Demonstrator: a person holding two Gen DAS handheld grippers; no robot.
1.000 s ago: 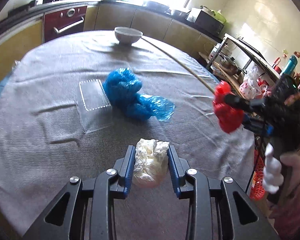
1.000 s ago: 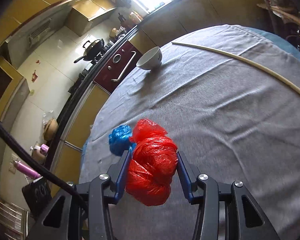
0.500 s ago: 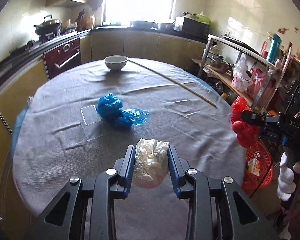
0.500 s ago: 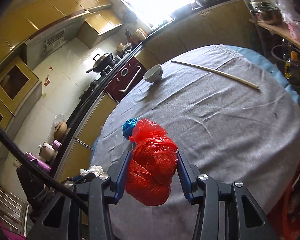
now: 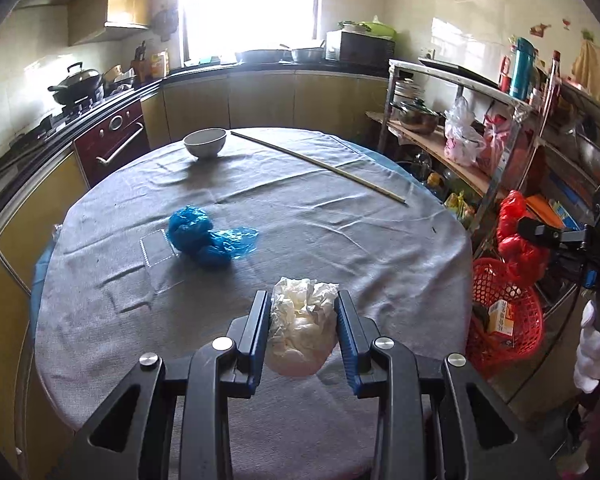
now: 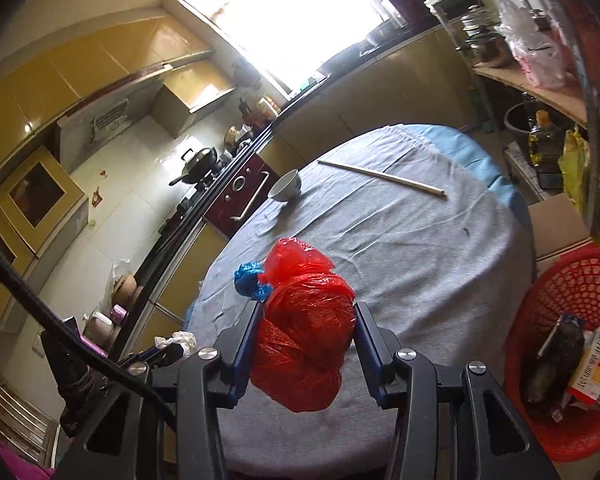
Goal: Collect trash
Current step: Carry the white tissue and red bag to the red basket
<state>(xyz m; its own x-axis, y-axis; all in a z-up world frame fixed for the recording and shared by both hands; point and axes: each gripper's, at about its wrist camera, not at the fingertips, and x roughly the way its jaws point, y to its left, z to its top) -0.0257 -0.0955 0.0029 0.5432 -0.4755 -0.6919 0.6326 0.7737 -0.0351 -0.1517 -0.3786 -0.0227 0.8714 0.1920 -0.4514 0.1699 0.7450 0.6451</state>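
Two loads in hand: both grippers are carrying trash clear of the table.
Left gripper (image 5: 303,326): its blue-padded jaws are clamping a crumpled white paper wad (image 5: 300,322), which is hanging above the near edge of the round grey-clothed table (image 5: 340,240).
Right gripper (image 6: 306,344): its jaws are pinching a knotted red plastic bag (image 6: 304,328) — the bag is bulging above and below the pads.
Target bin: a red mesh plastic basket (image 6: 580,280) is standing on the floor beside the table, already holding a small carton and some dark scrap.
Deciding relation: the basket is lying to the right of and below the right gripper, just off the table rim; judged from both views, the right hand is the nearer one, and the left load has to cross further to the right.
Remaining trash: a crumpled blue plastic bag (image 5: 208,236) and a clear flat plastic lid (image 5: 156,246) are lying mid-table, touching each other.
Not trash, by appearance: a white ceramic bowl (image 5: 205,142) and a long thin wooden stick (image 5: 320,166) — both at the far side.
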